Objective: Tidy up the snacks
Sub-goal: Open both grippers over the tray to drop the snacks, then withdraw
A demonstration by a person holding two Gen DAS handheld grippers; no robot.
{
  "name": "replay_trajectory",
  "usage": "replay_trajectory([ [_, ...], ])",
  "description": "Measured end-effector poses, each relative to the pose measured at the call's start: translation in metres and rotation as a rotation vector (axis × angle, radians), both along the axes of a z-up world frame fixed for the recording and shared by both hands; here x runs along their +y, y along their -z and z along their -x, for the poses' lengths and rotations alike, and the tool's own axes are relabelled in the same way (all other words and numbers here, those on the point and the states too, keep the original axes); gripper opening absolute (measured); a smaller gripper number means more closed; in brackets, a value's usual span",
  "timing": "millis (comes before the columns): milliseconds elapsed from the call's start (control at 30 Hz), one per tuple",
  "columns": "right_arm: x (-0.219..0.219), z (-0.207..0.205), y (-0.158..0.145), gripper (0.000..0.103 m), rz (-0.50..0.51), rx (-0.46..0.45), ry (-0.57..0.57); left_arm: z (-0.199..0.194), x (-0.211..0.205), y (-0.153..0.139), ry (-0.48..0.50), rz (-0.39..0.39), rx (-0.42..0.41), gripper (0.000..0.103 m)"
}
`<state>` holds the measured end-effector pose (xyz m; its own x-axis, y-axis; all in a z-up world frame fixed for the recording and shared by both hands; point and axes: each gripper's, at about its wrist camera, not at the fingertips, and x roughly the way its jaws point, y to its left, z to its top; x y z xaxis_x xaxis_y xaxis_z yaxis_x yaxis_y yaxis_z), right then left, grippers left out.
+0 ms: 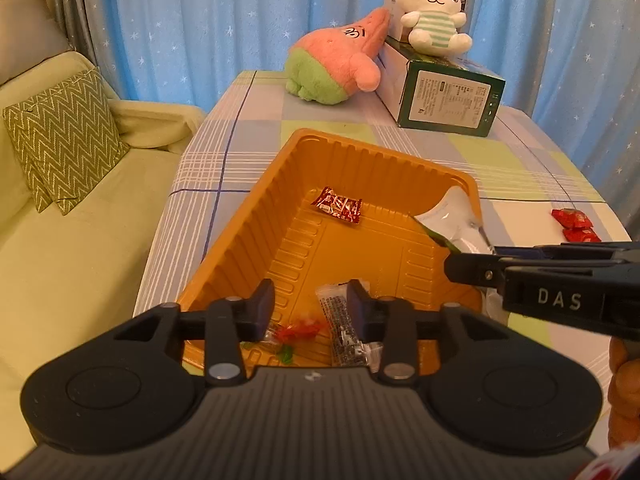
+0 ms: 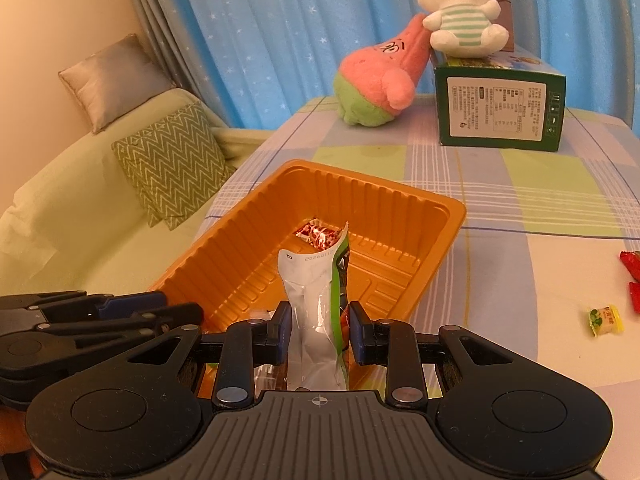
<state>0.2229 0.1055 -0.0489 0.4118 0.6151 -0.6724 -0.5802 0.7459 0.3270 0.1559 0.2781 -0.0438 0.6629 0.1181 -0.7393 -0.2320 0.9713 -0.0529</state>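
An orange plastic tray (image 1: pixel 256 208) (image 2: pixel 436 216) sits on the checked tablecloth. In it lie a red snack packet (image 1: pixel 338 205) (image 2: pixel 316 234), a clear printed packet (image 1: pixel 344 326) and a clear packet with red candy (image 1: pixel 298 330). My left gripper (image 1: pixel 311 312) is open above the tray's near end, over these packets. My right gripper (image 2: pixel 320 338) (image 1: pixel 472 268) holds a silver-and-green pouch (image 2: pixel 316 312) (image 1: pixel 456 220) upright over the tray's near right edge; the jaws flank it with small gaps showing.
Two red packets (image 1: pixel 574 224) (image 2: pixel 632 276) and a yellow candy (image 2: pixel 605 320) lie on the table to the right. A green box (image 1: pixel 444 96) (image 2: pixel 500 108), a pink plush (image 1: pixel 340 60) and a white bunny plush (image 1: pixel 432 8) stand at the back. A sofa (image 1: pixel 80 220) lies left.
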Motion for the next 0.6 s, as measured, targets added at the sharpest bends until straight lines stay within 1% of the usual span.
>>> replay_trajectory([
  [33,0.000,0.000,0.000,0.030,-0.001,0.002,0.001,0.001,0.000,0.000,-0.004,0.000,0.002,0.037],
  [100,-0.001,-0.001,0.000,0.030,-0.003,0.004,0.003,0.003,0.001,0.000,-0.015,-0.002,0.000,0.043],
  [200,-0.001,0.000,0.000,0.030,-0.007,0.010,0.004,0.010,0.004,-0.003,-0.031,0.004,-0.012,0.046],
  [333,0.001,-0.001,-0.002,0.030,-0.019,0.021,0.004,0.018,0.007,-0.007,-0.052,0.005,-0.025,0.047],
  [367,0.001,-0.001,-0.002,0.030,-0.025,0.024,0.003,0.019,0.008,-0.008,-0.055,0.006,-0.028,0.050],
  [400,0.002,-0.002,-0.002,0.030,-0.032,0.030,0.001,0.021,0.008,-0.009,-0.057,0.006,-0.031,0.054],
  [500,0.005,-0.005,-0.001,0.030,-0.062,0.060,-0.007,0.025,0.009,-0.011,-0.067,0.008,-0.038,0.056],
  [600,0.007,-0.009,0.001,0.031,-0.124,0.109,-0.024,0.028,0.010,-0.012,-0.076,0.010,-0.039,0.060],
])
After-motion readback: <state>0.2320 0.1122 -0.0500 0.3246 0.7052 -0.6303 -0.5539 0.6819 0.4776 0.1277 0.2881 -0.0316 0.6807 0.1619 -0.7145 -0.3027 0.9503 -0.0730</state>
